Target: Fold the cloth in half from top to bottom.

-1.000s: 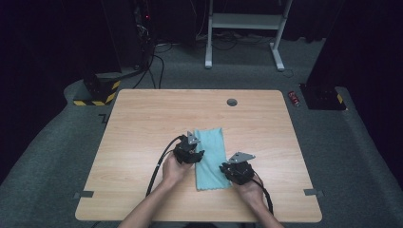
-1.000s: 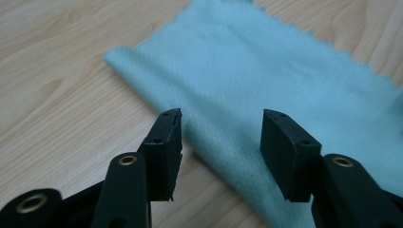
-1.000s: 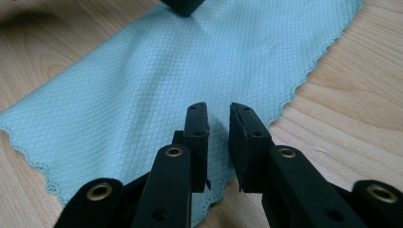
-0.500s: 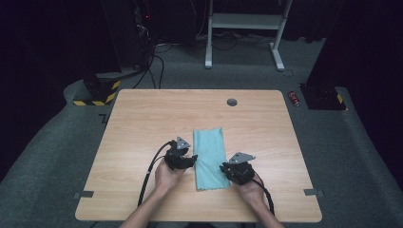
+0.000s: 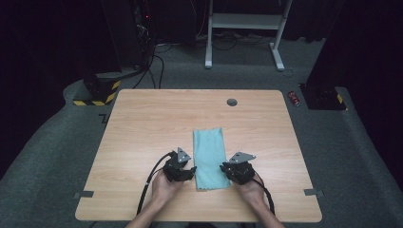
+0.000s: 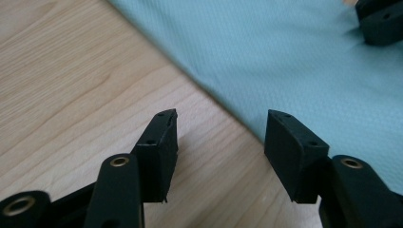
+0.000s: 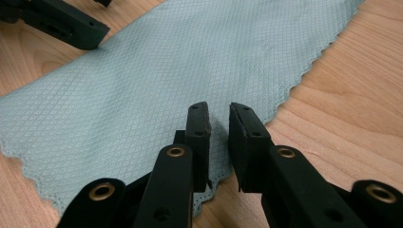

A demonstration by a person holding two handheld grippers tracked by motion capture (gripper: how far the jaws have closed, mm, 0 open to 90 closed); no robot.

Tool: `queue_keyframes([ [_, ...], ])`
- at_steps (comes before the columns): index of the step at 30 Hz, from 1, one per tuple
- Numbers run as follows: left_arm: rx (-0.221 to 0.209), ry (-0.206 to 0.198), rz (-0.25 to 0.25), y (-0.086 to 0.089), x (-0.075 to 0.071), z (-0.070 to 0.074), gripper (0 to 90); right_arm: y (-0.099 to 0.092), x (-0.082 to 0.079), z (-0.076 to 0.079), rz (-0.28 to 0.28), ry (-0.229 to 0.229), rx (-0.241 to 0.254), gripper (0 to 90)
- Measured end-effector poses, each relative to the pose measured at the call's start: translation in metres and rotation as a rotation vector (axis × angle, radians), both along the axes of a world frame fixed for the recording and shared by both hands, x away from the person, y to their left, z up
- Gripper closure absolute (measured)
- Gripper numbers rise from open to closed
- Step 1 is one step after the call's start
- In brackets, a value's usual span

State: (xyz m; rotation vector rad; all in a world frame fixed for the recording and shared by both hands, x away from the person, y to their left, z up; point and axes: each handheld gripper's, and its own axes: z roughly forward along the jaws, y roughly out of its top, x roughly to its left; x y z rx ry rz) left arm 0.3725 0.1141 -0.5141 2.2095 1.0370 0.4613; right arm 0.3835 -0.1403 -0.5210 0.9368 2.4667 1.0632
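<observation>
A light blue cloth (image 5: 209,156) lies folded into a long strip at the middle of the wooden table (image 5: 142,128). My left gripper (image 5: 179,170) rests on bare wood just left of the cloth's near end. In the left gripper view its jaws (image 6: 221,130) stand open and have just been opening, with nothing between them; the cloth (image 6: 285,57) begins just beyond. My right gripper (image 5: 237,172) is at the cloth's near right edge. In the right gripper view its jaws (image 7: 219,121) are almost together, pinching the scalloped edge of the cloth (image 7: 142,80).
A round cable hole (image 5: 232,101) sits near the table's far edge. A black cable (image 5: 151,178) trails from the left gripper toward the front edge. Beyond the table are a white desk frame (image 5: 244,28), a yellow-black striped block (image 5: 100,92) and a small red object (image 5: 295,97).
My left gripper has slid left off the cloth onto bare wood, toward the near edge. The cloth lies flat. The right gripper has not moved.
</observation>
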Motion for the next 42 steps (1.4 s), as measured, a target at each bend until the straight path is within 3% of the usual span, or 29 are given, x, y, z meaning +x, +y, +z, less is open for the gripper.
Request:
queue_keyframes([
  [2,-0.015,-0.001,-0.002,-0.001,-0.002,0.000,44.1,0.000,0.001,0.000,-0.004,0.003,0.006,76.7],
  [4,-0.069,0.003,-0.024,-0.006,-0.009,0.003,42.7,0.000,0.001,0.000,-0.005,0.012,0.009,74.4],
  [8,-0.082,-0.001,-0.050,-0.014,-0.014,0.005,41.3,0.001,0.000,0.002,-0.006,0.021,0.005,72.3],
  [10,-0.044,-0.010,-0.057,-0.018,-0.018,0.002,40.8,0.000,0.000,0.004,-0.011,0.023,0.014,72.1],
  [13,-0.028,0.003,-0.053,-0.017,-0.020,-0.002,40.7,-0.002,0.000,0.003,-0.011,0.022,0.005,72.2],
  [14,-0.052,0.002,-0.044,-0.012,-0.022,-0.004,40.9,-0.002,0.001,0.002,-0.013,0.026,0.001,72.5],
  [25,-0.047,0.011,-0.020,0.000,-0.032,-0.002,40.3,-0.002,0.002,0.003,-0.013,0.026,0.002,70.8],
  [30,-0.090,-0.021,-0.056,-0.005,-0.042,0.005,40.3,-0.005,-0.003,0.009,-0.008,0.052,0.043,66.2],
  [33,-0.075,-0.022,-0.078,-0.012,-0.044,0.004,40.3,-0.007,-0.008,0.010,-0.011,0.045,0.045,63.8],
  [38,-0.026,-0.016,-0.072,-0.013,-0.045,-0.002,40.1,-0.011,-0.015,0.004,-0.022,0.060,0.031,59.1],
  [42,-0.044,0.001,-0.068,-0.008,-0.046,-0.004,40.3,-0.011,-0.021,0.001,-0.018,0.048,0.027,58.3],
])
